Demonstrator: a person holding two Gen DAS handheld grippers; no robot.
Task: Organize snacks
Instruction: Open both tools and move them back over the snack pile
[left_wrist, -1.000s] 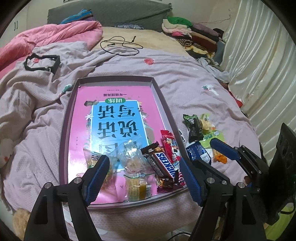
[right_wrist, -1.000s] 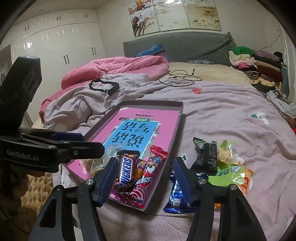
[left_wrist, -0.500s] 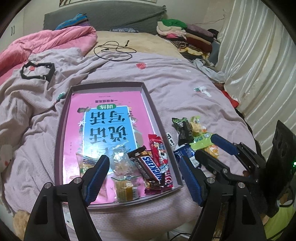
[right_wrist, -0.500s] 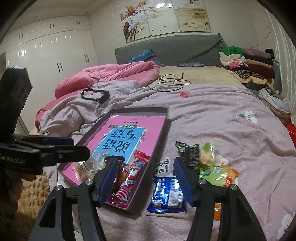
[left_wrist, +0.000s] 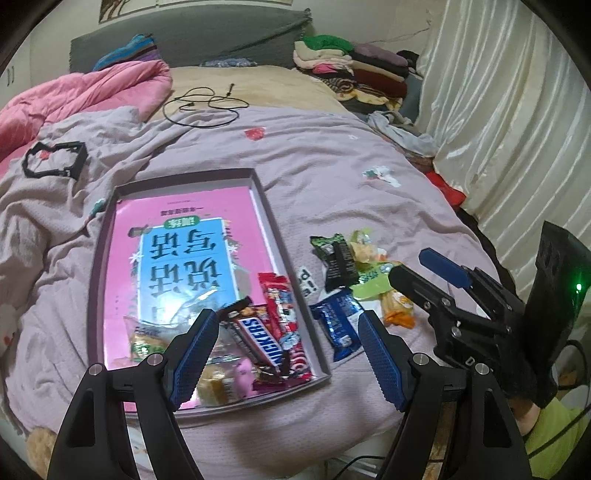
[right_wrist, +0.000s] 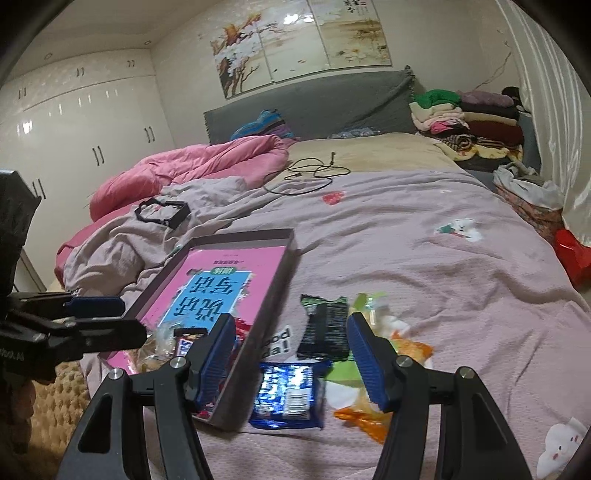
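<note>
Both grippers stand open and empty. Right gripper has shifted from over the tray to the blue packet on the blanket. Left gripper has drawn back above the Snickers bar, which remains inside the tray.

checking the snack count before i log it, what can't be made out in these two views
- Snacks at the near end of the tray: left wrist view, the left gripper fingers cover part of the pile.
- Same pile in the right wrist view: the tray wall and right gripper finger hide most of it.
- Orange packet: mostly under the right finger and green packet.
- Blue packet: label blurred.
</note>
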